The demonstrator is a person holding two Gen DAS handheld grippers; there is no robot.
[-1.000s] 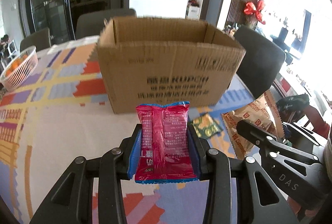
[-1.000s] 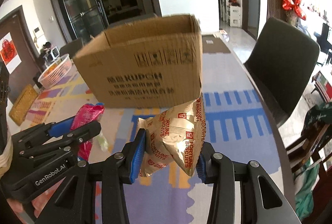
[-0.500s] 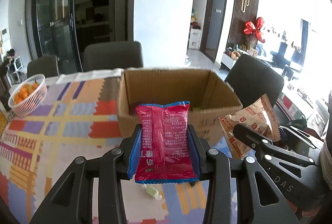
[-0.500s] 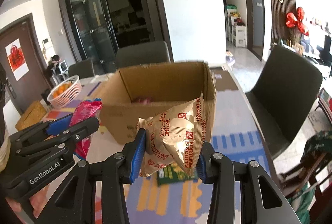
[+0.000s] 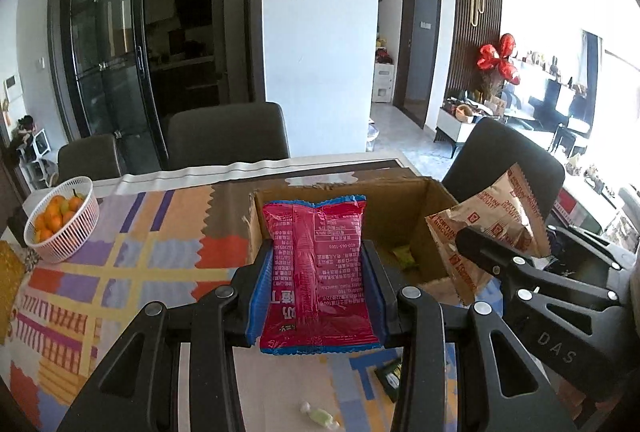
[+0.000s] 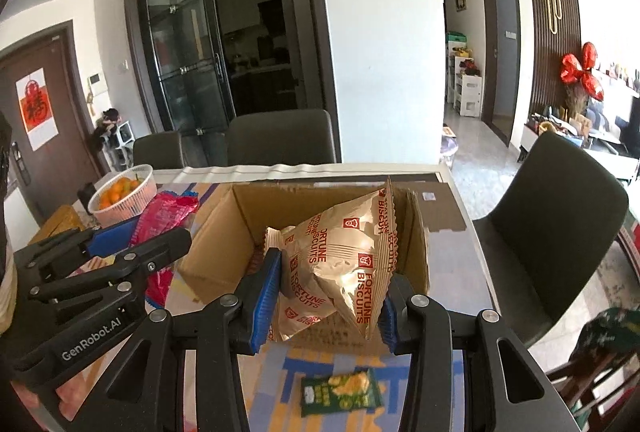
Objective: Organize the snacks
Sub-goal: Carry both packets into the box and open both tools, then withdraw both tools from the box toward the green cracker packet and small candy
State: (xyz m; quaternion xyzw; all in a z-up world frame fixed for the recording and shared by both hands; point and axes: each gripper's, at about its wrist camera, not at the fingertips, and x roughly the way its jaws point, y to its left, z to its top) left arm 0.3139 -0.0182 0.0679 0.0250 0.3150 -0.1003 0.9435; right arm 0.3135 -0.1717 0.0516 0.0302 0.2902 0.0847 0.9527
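My left gripper (image 5: 317,284) is shut on a red snack packet (image 5: 316,268) and holds it above the near edge of the open cardboard box (image 5: 404,208). My right gripper (image 6: 328,296) is shut on a gold Fortune Biscuits bag (image 6: 340,260), held over the near wall of the same box (image 6: 224,232). The gold bag also shows in the left wrist view (image 5: 488,228), and the red packet in the right wrist view (image 6: 160,216). A small yellow-green packet (image 5: 406,256) lies inside the box.
A green snack packet (image 6: 340,392) and a small wrapped candy (image 5: 318,414) lie on the patterned tablecloth (image 5: 120,272) near me. A white basket of oranges (image 5: 60,220) stands at the far left. Dark chairs (image 6: 560,216) surround the table.
Both grippers have risen and moved forward with their packets. The box, seen from the side before, now shows its open inside below the packets.
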